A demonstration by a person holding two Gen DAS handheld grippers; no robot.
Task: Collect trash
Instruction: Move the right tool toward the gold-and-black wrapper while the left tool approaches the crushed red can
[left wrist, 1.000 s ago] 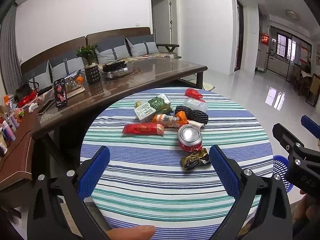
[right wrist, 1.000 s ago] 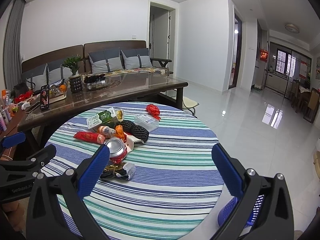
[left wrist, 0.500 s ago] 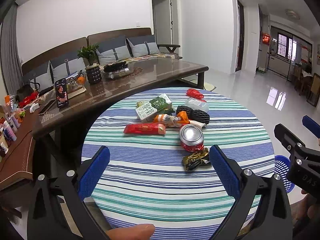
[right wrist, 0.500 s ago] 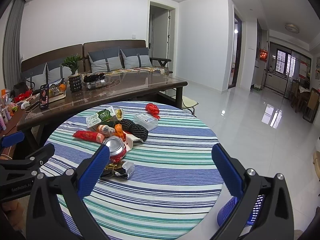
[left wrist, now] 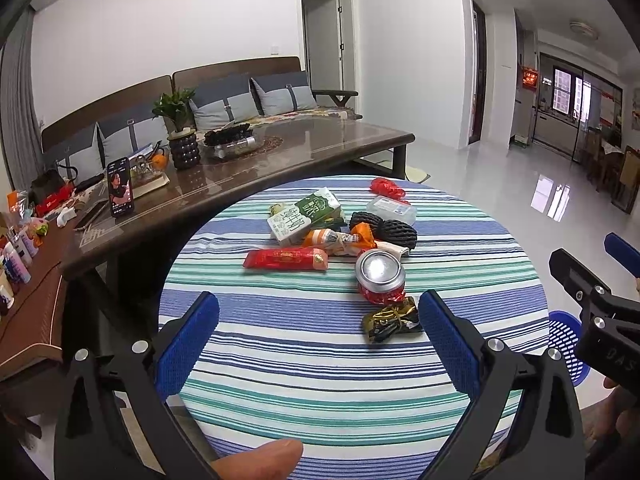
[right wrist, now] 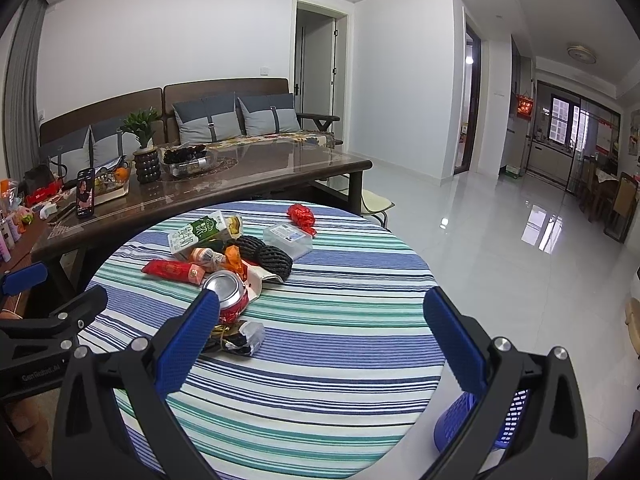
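Grippers: left gripper (left wrist: pixel 318 332) and right gripper (right wrist: pixel 320 334) both stood spread wide at the bottom of their views, holding nothing, low over the near side of the counter (left wrist: pixel 320 380).
Nearest trash: a crumpled dark-and-gold wrapper (left wrist: pixel 392 319) lay just left of the left gripper's right-hand finger, right of centre in the left view; in the right view it sat against the inner edge of the left-hand finger, partly hidden.
Bearing: from either gripper the wrapper lay ahead, off to one side rather than between the fingers; its long axis ran roughly across the left view.
Nearer hand: hard to call, perhaps the left.
Next item: a red can (left wrist: pixel 380 276) stood upright just beyond the wrapper.
Pile: further up the frame lay a red packet (left wrist: pixel 286 259), an orange wrapper (left wrist: pixel 362 236), a green carton (left wrist: pixel 306 216), black netting (left wrist: pixel 384 229), a clear box (left wrist: pixel 392 210) and a red crumple (left wrist: pixel 386 187), mostly touching.
Bin: a blue basket (right wrist: pixel 480 420) showed at lower right, below the counter edge.
Surface: round, under a striped cloth.
Room: a dark coffee table (left wrist: pixel 280 160) and sofa (left wrist: pixel 240 92) filled the upper left; glossy floor ran off right.
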